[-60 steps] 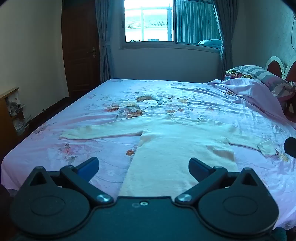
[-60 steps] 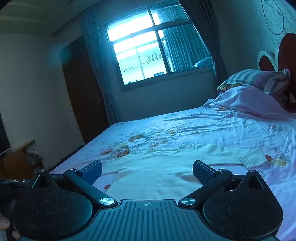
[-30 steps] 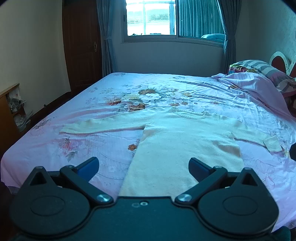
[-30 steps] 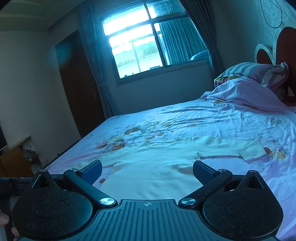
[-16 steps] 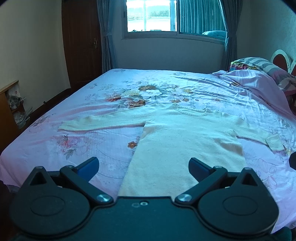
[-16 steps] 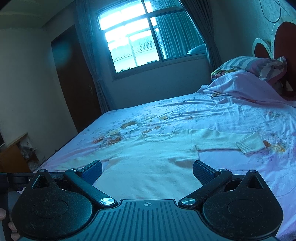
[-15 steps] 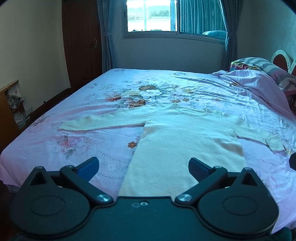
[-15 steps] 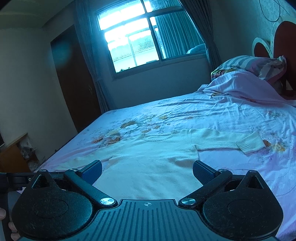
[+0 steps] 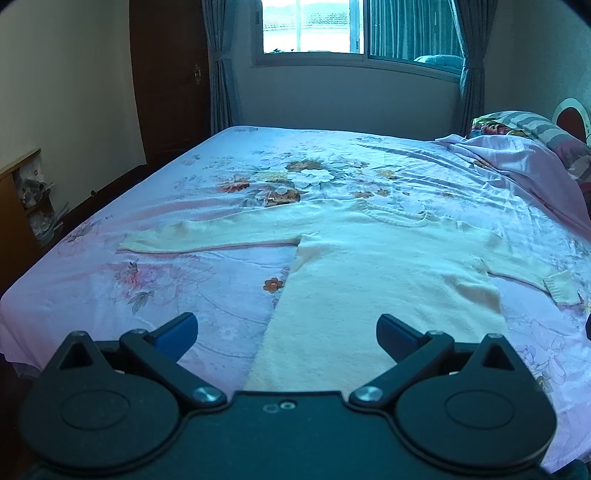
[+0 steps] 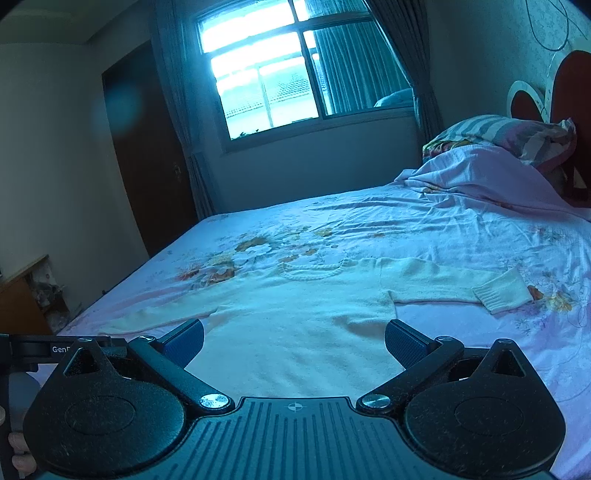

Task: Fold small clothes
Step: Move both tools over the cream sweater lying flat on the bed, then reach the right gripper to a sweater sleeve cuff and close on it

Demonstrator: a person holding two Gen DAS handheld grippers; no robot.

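A cream long-sleeved knit sweater (image 9: 373,280) lies flat on the bed, neck toward the window, both sleeves spread out; it also shows in the right wrist view (image 10: 303,321). Its left sleeve (image 9: 207,236) reaches left, and its right cuff (image 10: 498,293) lies to the right. My left gripper (image 9: 286,332) is open and empty, held above the sweater's hem near the bed's front edge. My right gripper (image 10: 293,341) is open and empty above the sweater's lower body. Neither touches the cloth.
The bed (image 9: 177,280) has a pink floral sheet. A rumpled pink blanket (image 10: 480,177) and striped pillow (image 10: 498,133) lie at the headboard end on the right. A wooden shelf (image 9: 18,206) stands left of the bed. A window (image 9: 314,29) and dark door (image 9: 170,74) are behind.
Both grippers have tilted down a little and moved slightly closer to the bed, so the sweater sits lower and larger in view. Both stay open. The sweater has not moved.
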